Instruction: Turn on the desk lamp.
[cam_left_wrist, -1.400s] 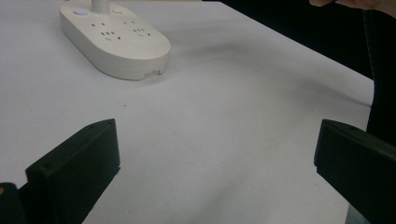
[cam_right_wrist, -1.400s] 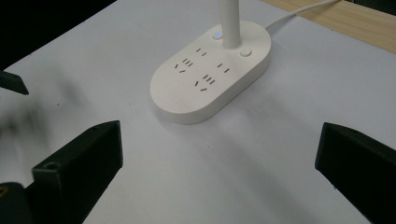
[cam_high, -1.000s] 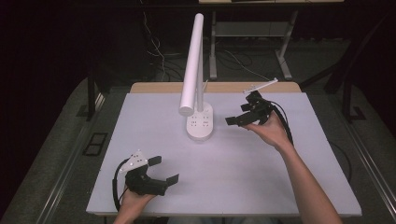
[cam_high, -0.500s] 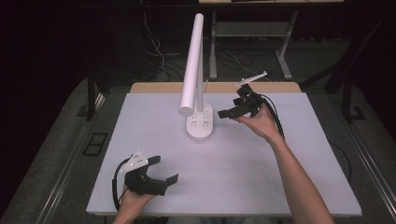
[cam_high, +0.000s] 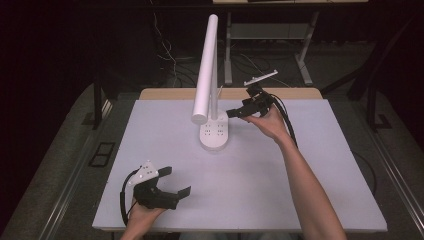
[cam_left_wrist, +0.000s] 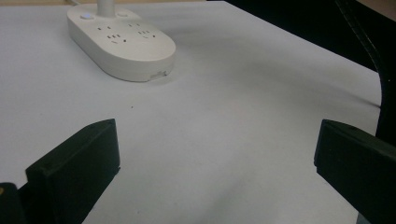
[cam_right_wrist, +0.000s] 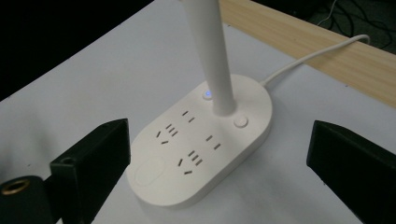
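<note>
A white desk lamp stands at the back middle of the table, its oval base (cam_high: 215, 134) carrying several sockets and its long tube head (cam_high: 206, 75) leaning forward. My right gripper (cam_high: 231, 114) hovers just right of the base, pointing at it. Its jaws are open and have just been closing a little, with nothing pressed between them. In the right gripper view the base (cam_right_wrist: 205, 140) lies ahead of the right gripper (cam_right_wrist: 219, 163), with a blue-lit button (cam_right_wrist: 207, 94) beside the stem. My left gripper (cam_high: 177, 181) rests open near the front left edge, and the base (cam_left_wrist: 121, 42) shows far ahead of the left gripper (cam_left_wrist: 217, 158).
The white table top (cam_high: 300, 200) has a wooden strip (cam_high: 165, 93) along its back edge. The lamp's white cable (cam_right_wrist: 308, 56) runs off over that strip. Dark floor with cables and desk legs lies behind the table.
My right gripper has moved left across the table, from about a hand's width away to close beside the lamp base. The left gripper has stayed put.
</note>
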